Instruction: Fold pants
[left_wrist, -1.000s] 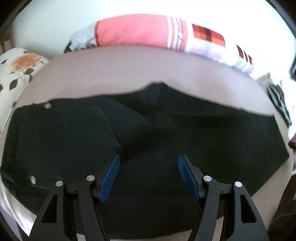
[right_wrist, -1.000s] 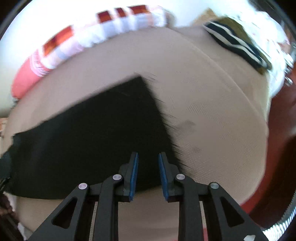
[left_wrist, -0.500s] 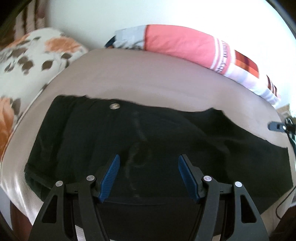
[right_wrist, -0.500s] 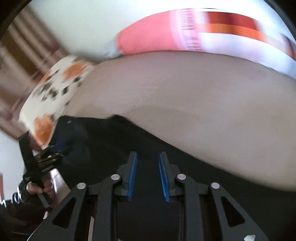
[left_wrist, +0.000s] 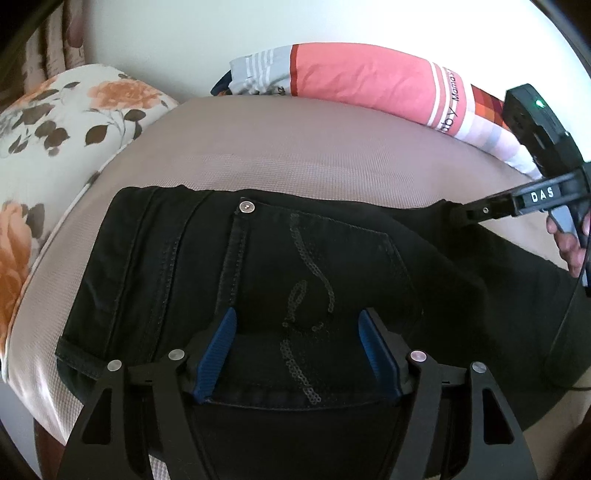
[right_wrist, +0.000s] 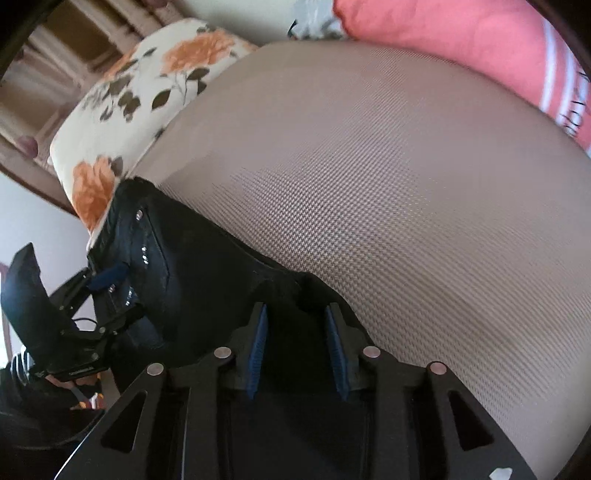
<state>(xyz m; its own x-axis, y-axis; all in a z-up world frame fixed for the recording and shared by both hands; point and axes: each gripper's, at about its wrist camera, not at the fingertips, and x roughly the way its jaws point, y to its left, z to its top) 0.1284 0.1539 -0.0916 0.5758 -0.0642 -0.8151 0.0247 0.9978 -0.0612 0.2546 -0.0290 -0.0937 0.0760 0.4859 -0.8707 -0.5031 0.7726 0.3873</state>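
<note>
In the left wrist view, the left gripper (left_wrist: 297, 349) hangs over the black pants (left_wrist: 258, 280), its blue-padded jaws spread wide with nothing pinched between them; a back pocket with a sequin swirl (left_wrist: 314, 291) and a metal rivet (left_wrist: 246, 206) lies flat under the gap. The pants stretch across the taupe mesh bed cover (left_wrist: 295, 158) from about nine o'clock to three o'clock, waistband toward nine. At ten o'clock sits a floral pillow (left_wrist: 74, 122), and from twelve to two o'clock a pink striped pillow (left_wrist: 365, 81) rests against the wall. At three o'clock the right gripper (left_wrist: 476, 214) comes in, fingertips at the far edge of the pants, with the person's fingers (left_wrist: 570, 251) on its handle. In the right wrist view, the right gripper (right_wrist: 298, 345) points down at the upper edge of the pants (right_wrist: 207, 266), where a raised peak of black cloth stands in line with the gap; its jaws have just been opening and stand partly apart, and whether the pads press the cloth I cannot tell. The bed cover (right_wrist: 369, 166) fills twelve to four o'clock. At nine o'clock the left gripper (right_wrist: 110, 280) sits over the pocket end, the floral pillow (right_wrist: 140, 96) at eleven.
</note>
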